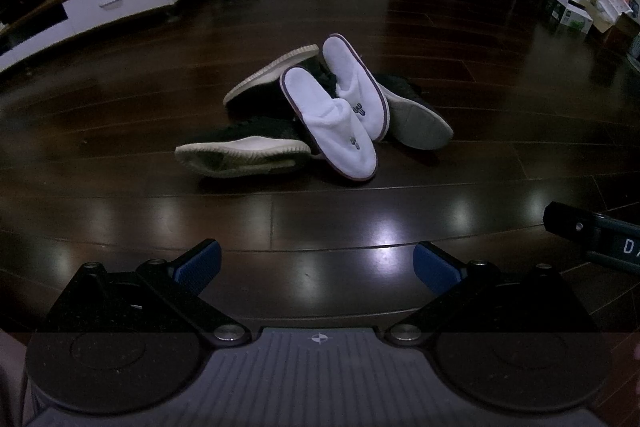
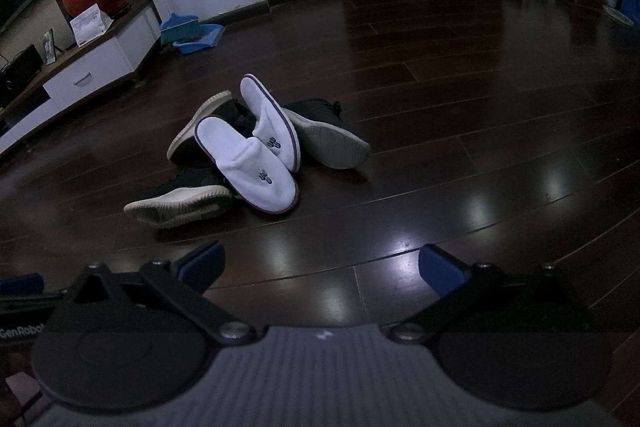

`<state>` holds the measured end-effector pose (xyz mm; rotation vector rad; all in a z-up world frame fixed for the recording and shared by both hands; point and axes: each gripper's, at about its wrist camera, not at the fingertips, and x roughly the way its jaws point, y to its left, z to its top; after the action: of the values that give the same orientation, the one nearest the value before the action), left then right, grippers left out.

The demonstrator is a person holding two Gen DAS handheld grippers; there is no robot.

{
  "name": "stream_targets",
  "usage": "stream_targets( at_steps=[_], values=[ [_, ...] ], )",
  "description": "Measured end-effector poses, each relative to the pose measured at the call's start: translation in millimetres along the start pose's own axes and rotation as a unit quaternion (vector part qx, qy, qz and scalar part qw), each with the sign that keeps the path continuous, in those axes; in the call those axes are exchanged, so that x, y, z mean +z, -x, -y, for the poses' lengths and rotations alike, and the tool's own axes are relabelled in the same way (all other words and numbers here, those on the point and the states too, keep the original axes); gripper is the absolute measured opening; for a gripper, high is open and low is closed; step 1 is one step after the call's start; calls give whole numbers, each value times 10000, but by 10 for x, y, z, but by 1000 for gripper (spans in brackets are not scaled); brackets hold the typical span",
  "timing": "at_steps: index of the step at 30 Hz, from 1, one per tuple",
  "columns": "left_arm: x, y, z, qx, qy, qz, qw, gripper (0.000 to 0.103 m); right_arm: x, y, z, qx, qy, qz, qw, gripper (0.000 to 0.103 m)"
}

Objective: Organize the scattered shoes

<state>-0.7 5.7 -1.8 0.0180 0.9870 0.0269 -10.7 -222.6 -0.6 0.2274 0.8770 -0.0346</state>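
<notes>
Shoe pile sits mid-floor on dark wood floor (image 1: pixel 440 27), well ahead of both grippers. 2 white slippers on top: near slipper (image 1: pixel 332 125) leans across far slipper (image 1: pixel 356 83). Under them 3 dark sneakers on their sides: front sneaker (image 1: pixel 244 153), back-left sneaker (image 1: pixel 268 73), right sneaker (image 1: pixel 420 119) w/ grey sole showing. Left gripper (image 1: pixel 317 267) jaws wide apart, holding nothing. Right gripper (image 2: pixel 322 269) same: wide, nothing held.
</notes>
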Motion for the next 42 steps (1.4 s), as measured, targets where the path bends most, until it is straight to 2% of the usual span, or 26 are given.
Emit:
stream_targets(
  at_steps=[5,13,22,30,35,42],
  values=[
    [13,17,-33,-1,-1,3,10000,103,65,-11,-2,0,-1,-10,10000,103],
    [-9,12,-37,5,-11,5,10000,103,-103,-66,-13,2,12,45,10000,103],
    [2,20,-36,-4,9,-10,10000,103,-94,-62,-18,24,12,64,10000,103],
    [2,158,-33,-8,111,162,9998,103,-132,28,-63,96,75,302,9995,103],
    [-34,264,-15,63,92,255,9996,103,-249,193,-115,157,70,487,9987,103],
    [-10,746,-324,-34,442,580,9973,103,-341,662,-206,342,186,820,9959,103]
  ],
)
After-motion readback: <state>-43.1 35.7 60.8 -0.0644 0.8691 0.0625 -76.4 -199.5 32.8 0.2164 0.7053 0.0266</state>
